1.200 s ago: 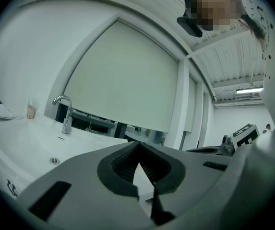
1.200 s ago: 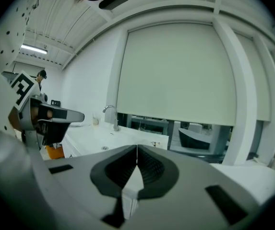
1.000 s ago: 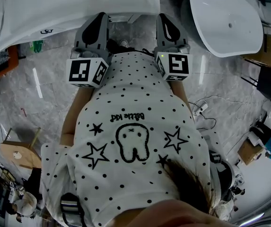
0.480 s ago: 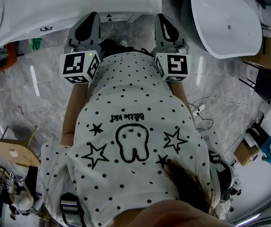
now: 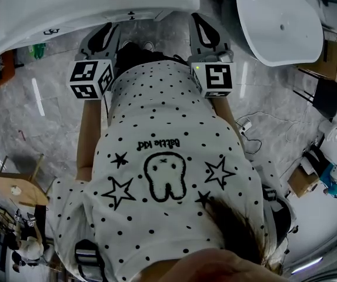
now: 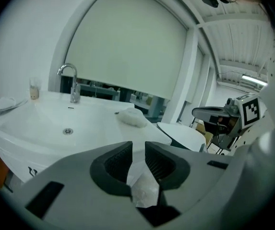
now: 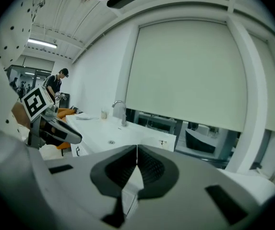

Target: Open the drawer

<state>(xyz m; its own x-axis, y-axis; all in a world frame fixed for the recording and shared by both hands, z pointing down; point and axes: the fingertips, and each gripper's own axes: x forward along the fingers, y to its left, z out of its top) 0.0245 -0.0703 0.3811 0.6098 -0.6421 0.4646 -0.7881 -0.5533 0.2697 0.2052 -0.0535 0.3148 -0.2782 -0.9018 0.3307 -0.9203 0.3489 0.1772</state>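
Note:
A white vanity with a sink basin and chrome faucet stands in front of me; it fills the top of the head view. Its front panel carries small dark handle marks; little of the drawer front shows. My left gripper points over the basin's near edge, and its jaws are opening with a narrow gap and nothing between them. It appears left of my dotted shirt. My right gripper is shut and empty, held beside the vanity's right corner.
A second oval white basin lies at the upper right. The marble floor holds cables, a wooden stool at lower left and boxes at right. A person stands far off.
The left gripper and its marker cube have shifted leftward and closer in under the vanity's edge. The right gripper has barely moved.

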